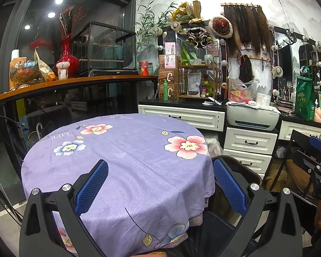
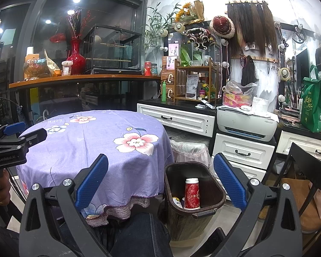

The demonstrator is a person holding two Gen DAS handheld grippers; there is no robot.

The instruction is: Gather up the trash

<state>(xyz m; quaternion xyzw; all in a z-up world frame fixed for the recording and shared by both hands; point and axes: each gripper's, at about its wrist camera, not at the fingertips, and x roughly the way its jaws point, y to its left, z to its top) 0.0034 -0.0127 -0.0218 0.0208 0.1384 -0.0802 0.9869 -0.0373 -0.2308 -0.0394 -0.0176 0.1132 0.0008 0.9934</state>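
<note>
A dark brown trash bin (image 2: 216, 189) stands on the floor to the right of the round table (image 2: 92, 150). Inside it a red paper cup (image 2: 191, 193) stands upside down, with a smaller piece of trash (image 2: 176, 201) beside it. My right gripper (image 2: 160, 176) hangs open above the bin's near side, nothing between its blue pads. My left gripper (image 1: 160, 182) is open over the table's purple flowered cloth (image 1: 122, 162), holding nothing. In the right wrist view the left gripper (image 2: 21, 138) shows at the left edge. Only the bin's rim (image 1: 235, 160) shows in the left wrist view.
White drawer cabinets (image 2: 244, 150) with a printer (image 2: 246, 124) stand behind the bin. A second bin lined with a pale bag (image 2: 190, 147) sits under the counter. A black chair (image 2: 306, 171) and a paper bag (image 2: 318, 203) are at the right. My denim-clad leg (image 2: 139, 235) is below.
</note>
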